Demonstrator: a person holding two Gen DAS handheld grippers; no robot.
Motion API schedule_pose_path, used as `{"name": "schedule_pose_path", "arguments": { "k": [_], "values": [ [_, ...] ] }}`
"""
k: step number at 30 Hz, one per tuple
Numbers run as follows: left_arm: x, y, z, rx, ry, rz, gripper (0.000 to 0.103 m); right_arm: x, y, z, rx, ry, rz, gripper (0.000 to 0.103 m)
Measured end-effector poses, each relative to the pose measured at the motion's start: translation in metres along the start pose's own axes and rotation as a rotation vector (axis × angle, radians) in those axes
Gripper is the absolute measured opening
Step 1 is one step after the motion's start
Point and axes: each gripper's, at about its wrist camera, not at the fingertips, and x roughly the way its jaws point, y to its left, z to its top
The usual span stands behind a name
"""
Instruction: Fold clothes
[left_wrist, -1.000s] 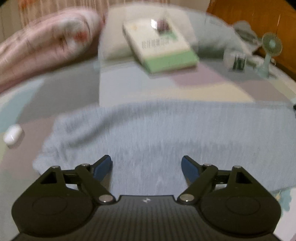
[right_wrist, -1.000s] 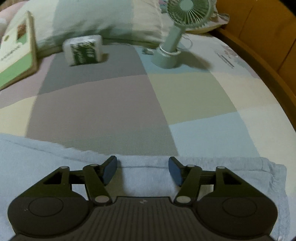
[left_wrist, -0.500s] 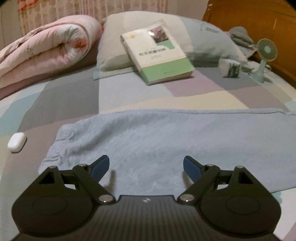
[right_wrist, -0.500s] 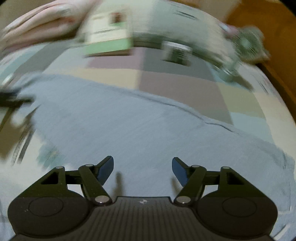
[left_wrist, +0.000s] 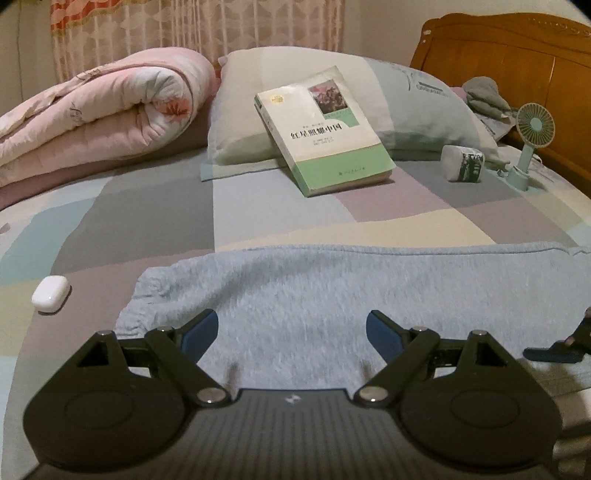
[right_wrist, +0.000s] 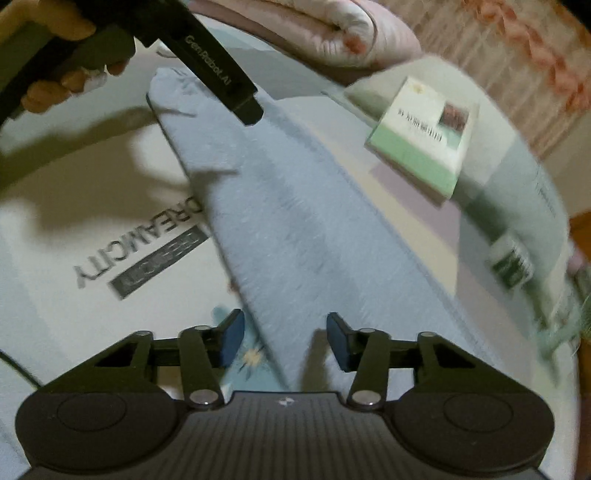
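Hovering over the long light-blue knitted garment (left_wrist: 332, 291) on the patchwork bed (left_wrist: 147, 221), I have my left claw (left_wrist: 291, 334) and right claw (right_wrist: 285, 338) both released.

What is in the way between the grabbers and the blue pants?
Nothing visible. The left gripper and right gripper are open just above the blue pants. The book and earbud case lie off the fabric.
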Motion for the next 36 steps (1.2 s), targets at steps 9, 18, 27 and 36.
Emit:
{"name": "schedule_pose_path", "arguments": {
  "k": [9, 18, 27, 36],
  "values": [
    [-0.001, 0.006, 0.0, -0.028, -0.004, 0.0, 0.087, -0.028, -0.048, 0.012, 0.196, -0.05, 0.118, 0.009],
    [0.009, 0.004, -0.002, -0.003, 0.031, 0.024, 0.088, -0.036, -0.073, -0.008, 0.295, 0.019, 0.11, 0.05],
    [0.04, 0.018, -0.012, 0.005, 0.105, 0.215, 0.097, -0.052, -0.112, -0.071, 0.5, 0.141, 0.009, 0.053],
    [0.033, 0.038, -0.01, -0.032, 0.087, 0.3, 0.096, -0.065, -0.125, -0.119, 0.635, 0.201, -0.063, 0.059]
  ]
}}
